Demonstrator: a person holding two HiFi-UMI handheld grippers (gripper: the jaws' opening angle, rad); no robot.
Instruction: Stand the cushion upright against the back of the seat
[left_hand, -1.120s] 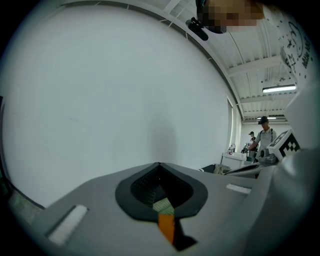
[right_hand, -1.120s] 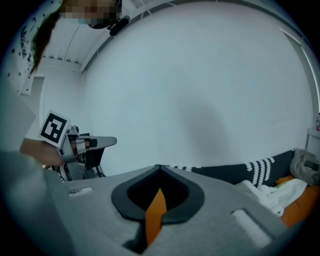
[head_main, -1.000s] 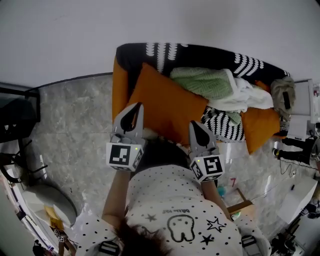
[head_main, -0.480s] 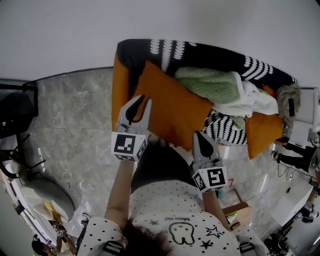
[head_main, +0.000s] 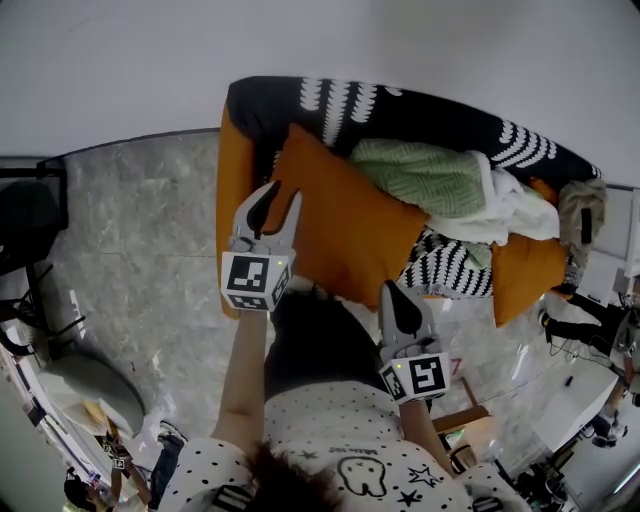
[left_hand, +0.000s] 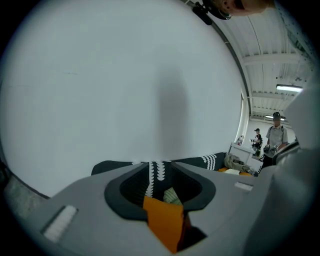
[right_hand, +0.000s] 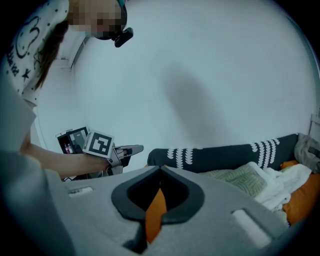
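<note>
A big orange cloth cushion (head_main: 340, 225) stands tilted on the long black sofa with white marks (head_main: 430, 108). Its top corner leans on the sofa's back, near the left end.

The left gripper (head_main: 280, 195) is at the cushion's left edge. Its jaws have just been opening. Now they stand apart, with the orange edge between them but not squeezed.

The right gripper (head_main: 393, 290) is lower down, at the cushion's bottom corner. Its jaws are closed on a thin bit of the orange cloth.

To the right of the cushion lies a green knitted blanket (head_main: 425, 175), with a white cloth (head_main: 515, 212) next to it. A black and white striped pillow (head_main: 450, 268) lies near the front of the seat. Another orange pillow (head_main: 525, 270) sits at the right end. The floor (head_main: 140, 230) is grey stone.
</note>
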